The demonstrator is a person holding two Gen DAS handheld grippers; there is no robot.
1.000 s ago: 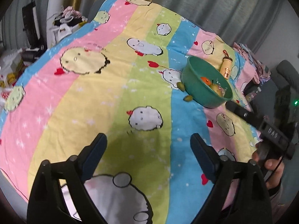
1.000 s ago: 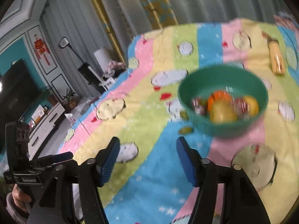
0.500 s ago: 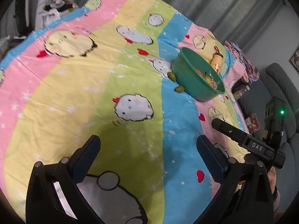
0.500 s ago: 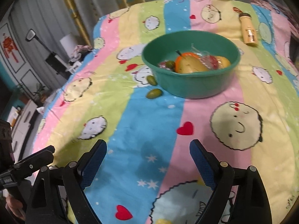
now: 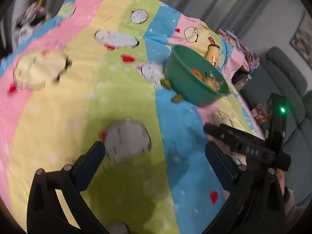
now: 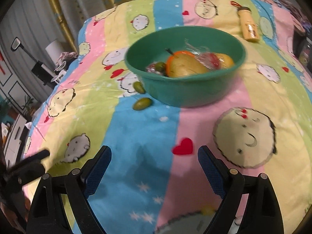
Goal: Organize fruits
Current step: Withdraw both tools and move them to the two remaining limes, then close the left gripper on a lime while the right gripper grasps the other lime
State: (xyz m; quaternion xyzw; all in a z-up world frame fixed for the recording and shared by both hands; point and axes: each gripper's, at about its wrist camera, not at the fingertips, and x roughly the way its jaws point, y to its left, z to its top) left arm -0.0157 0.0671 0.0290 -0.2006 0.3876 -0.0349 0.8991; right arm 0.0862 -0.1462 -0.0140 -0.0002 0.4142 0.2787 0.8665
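The green bowl (image 6: pixel 185 72) sits on my striped cartoon bedsheet (image 6: pixel 144 136), holding a pear (image 6: pixel 183 66), an orange behind it and plastic-wrapped fruit. Two green olives (image 6: pixel 142 103) lie on the sheet just beside the bowl's left wall. A yellow bottle (image 6: pixel 248 26) lies beyond the bowl; its label is too blurred to read. Since a second ago the bowl has come nearer in my right view. My right hand-held gripper (image 6: pixel 154 167) has just been opening, nothing between its jaws, the bowl ahead of it. My left hand-held gripper (image 5: pixel 155 159) gapes wide and empty too, the bowl well ahead to its right.
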